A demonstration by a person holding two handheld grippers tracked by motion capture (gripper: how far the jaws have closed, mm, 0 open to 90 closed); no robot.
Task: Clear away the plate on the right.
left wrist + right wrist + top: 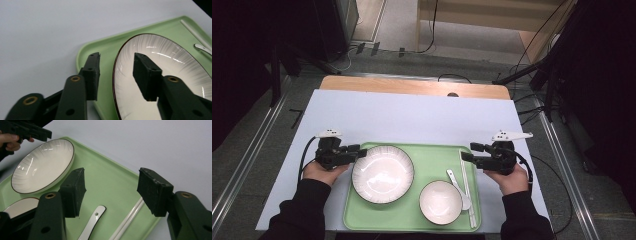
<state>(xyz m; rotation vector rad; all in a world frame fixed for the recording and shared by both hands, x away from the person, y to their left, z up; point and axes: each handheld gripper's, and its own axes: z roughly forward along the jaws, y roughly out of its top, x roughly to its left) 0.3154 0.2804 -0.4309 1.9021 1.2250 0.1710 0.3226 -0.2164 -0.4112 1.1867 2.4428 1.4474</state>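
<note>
Green tray (432,160) sits low center in the high view, on the white sheet (412,117) over the table. Nearest, at the tray's bottom edge: small white bowl (440,201), lower right of center. Just right of it a white spoon (458,188), bowl end touching or just beside the small bowl's rim, cannot tell which. Right of the spoon, white chopsticks (467,185) lie along the tray's right side. Large white plate (382,174) with dark rim fills the tray's left half.

Left gripper (361,151) at mid left, held in the person's left hand (323,172), jaws apart and straddling the plate's left rim; in the left gripper view one jaw is over the tray edge, the other over the plate's inside, pads not pressing. Nothing held.

Right gripper (469,151) at mid right, held in the right hand (512,181), jaws spread fairly wide over the tray's right edge near the chopsticks' far end, nothing between the pads.

Farther up: bare sheet, then the wooden table edge (412,86) at upper center.
</note>
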